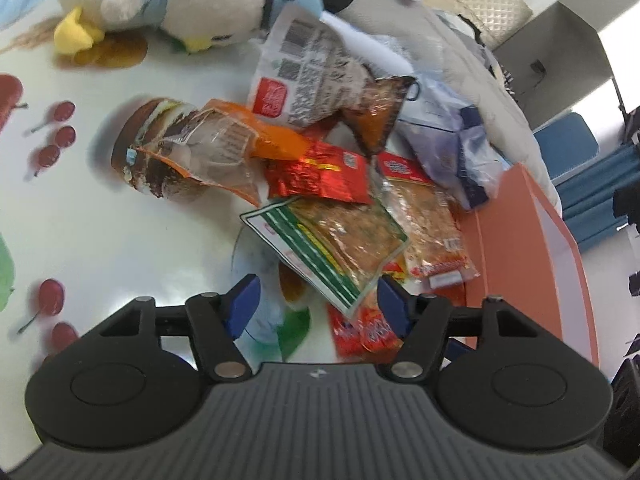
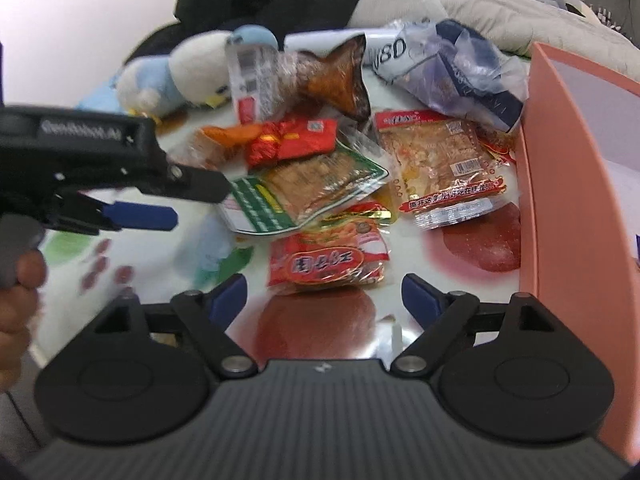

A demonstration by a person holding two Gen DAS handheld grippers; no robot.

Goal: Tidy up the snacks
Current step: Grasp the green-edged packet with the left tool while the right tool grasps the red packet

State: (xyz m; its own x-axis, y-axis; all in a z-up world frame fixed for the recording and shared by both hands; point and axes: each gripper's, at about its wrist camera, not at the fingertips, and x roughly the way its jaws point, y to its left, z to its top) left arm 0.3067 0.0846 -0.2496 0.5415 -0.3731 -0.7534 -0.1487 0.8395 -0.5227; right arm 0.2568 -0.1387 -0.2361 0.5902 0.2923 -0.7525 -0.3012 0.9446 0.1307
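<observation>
A heap of snack packets lies on a table (image 2: 400, 332) covered in a fruit-print cloth, with a salmon-pink box (image 2: 576, 208) as the landmark. The green-edged packet (image 2: 308, 196) sits mid-heap, well to the left of the box; a red packet (image 2: 328, 260) lies just in front of it, and a clear packet with a red label (image 2: 440, 164) lies just beside the box wall. A blue and white plush bird (image 2: 168, 76) rests far beyond the heap. The left tongs (image 1: 316, 304) are wide open, straddling the green-edged packet's near corner without gripping it. The right tongs (image 2: 324, 296) are wide open and empty, near the red packet.
</observation>
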